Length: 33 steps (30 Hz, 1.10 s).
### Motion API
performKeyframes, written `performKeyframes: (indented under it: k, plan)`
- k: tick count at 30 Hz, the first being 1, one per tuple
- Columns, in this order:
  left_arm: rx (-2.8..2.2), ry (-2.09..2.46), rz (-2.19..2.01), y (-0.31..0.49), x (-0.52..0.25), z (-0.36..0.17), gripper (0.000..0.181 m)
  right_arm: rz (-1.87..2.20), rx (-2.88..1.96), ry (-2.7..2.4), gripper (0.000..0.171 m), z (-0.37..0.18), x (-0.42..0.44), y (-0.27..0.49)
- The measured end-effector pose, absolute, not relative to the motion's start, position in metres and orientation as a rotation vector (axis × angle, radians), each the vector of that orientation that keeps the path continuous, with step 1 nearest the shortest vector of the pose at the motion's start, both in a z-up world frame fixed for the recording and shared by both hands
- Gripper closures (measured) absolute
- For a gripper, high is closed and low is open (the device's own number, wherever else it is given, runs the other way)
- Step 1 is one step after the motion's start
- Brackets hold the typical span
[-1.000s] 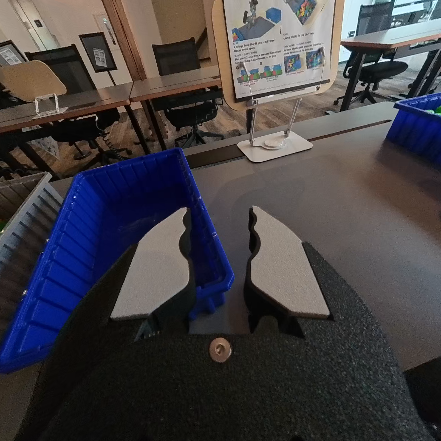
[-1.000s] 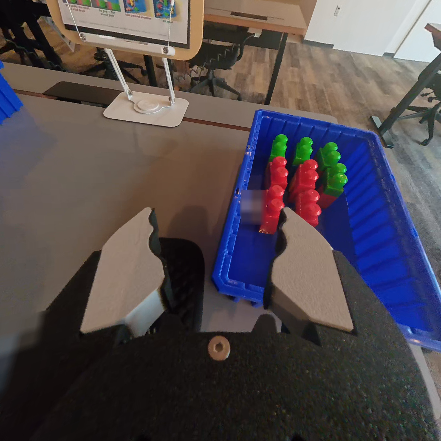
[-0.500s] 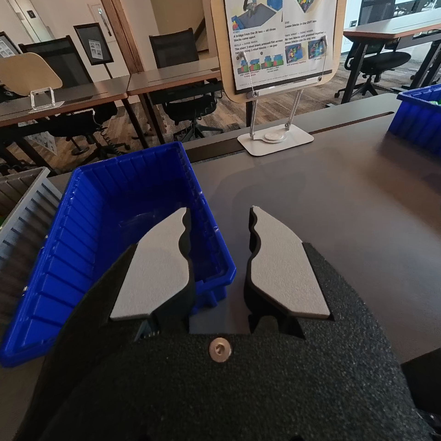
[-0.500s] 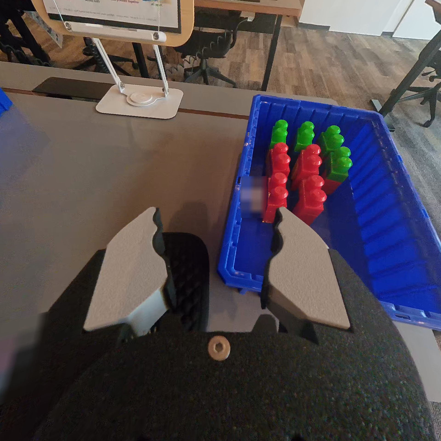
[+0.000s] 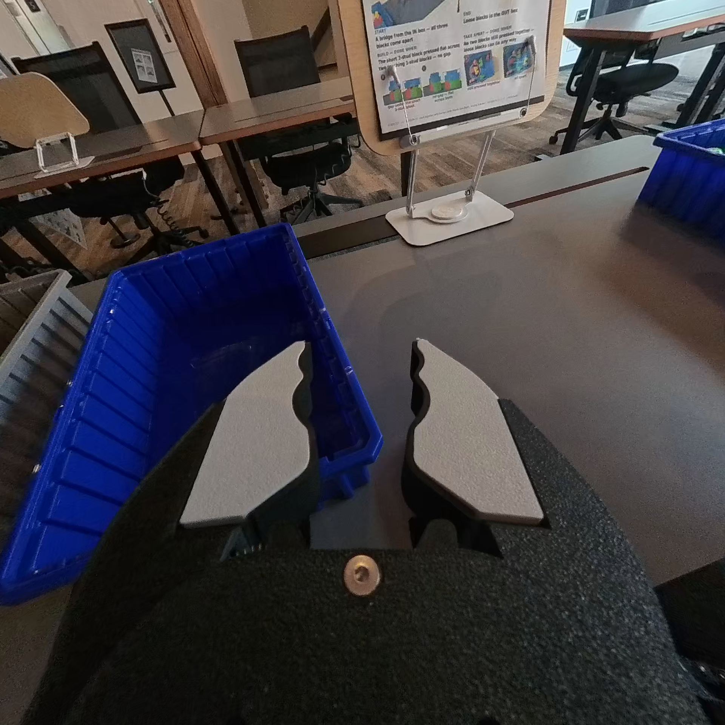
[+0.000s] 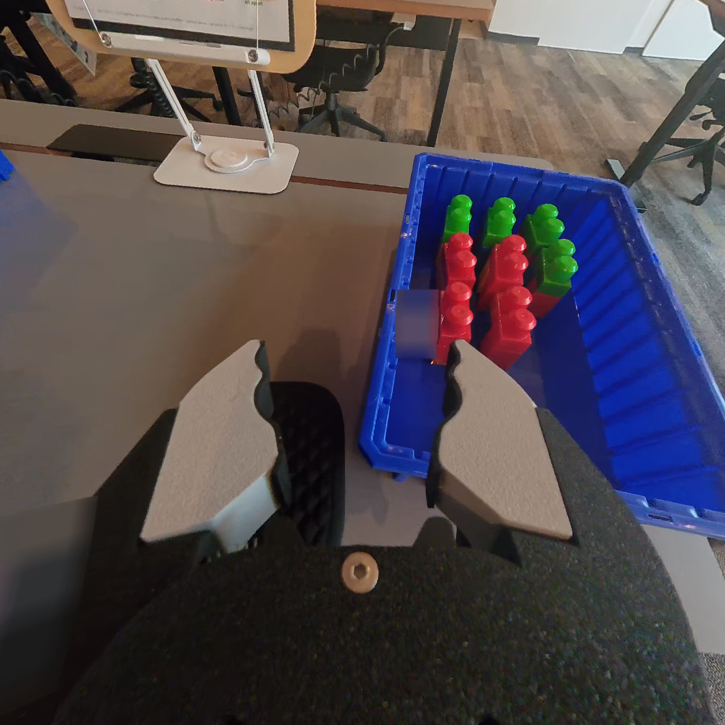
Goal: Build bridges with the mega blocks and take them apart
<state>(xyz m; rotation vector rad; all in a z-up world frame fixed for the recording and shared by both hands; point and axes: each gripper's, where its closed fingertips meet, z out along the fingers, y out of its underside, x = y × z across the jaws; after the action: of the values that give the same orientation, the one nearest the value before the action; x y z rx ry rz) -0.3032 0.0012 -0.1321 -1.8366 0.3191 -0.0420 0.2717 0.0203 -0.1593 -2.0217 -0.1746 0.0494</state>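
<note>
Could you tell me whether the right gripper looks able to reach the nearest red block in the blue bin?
Probably yes: right gripper is open, red block stands uncovered in the open-topped blue bin.

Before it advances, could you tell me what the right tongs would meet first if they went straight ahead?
Probably the near left corner of the blue plastic bin: the open right tongs straddle its left wall; the red blocks stand beyond. Depth is uncertain.
</note>
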Motion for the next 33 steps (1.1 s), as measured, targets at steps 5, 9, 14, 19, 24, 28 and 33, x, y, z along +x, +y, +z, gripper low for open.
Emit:
performKeyframes:
  k: [5, 9, 14, 19, 24, 28, 33]
  plan:
    - [-1.854, 0.328, -0.041, 0.001, -0.301, -0.135, 0.133, 0.056, -2.028, -0.181, 0.087, -0.16, 0.27, 0.021]
    - [-1.883, 0.347, -0.032, 0.003, -0.298, -0.141, 0.132, 0.048, -2.066, -0.205, 0.086, -0.166, 0.268, 0.021]
    - [-1.899, 0.362, -0.04, 0.003, -0.294, -0.144, 0.131, 0.06, -2.084, -0.229, 0.088, -0.168, 0.263, 0.022]
    - [-1.894, 0.358, -0.048, 0.002, -0.294, -0.142, 0.131, 0.07, -2.124, -0.279, 0.089, -0.166, 0.258, 0.029]
    - [-1.886, 0.367, -0.052, -0.001, -0.292, -0.139, 0.131, 0.067, -2.167, -0.35, 0.094, -0.153, 0.252, 0.052]
    - [-1.87, 0.369, -0.075, -0.004, -0.292, -0.136, 0.131, 0.08, -2.253, -0.402, 0.098, -0.153, 0.25, 0.085]
    - [-1.861, 0.354, -0.068, -0.009, -0.299, -0.133, 0.131, 0.068, -2.488, -0.411, 0.097, -0.179, 0.263, 0.131]
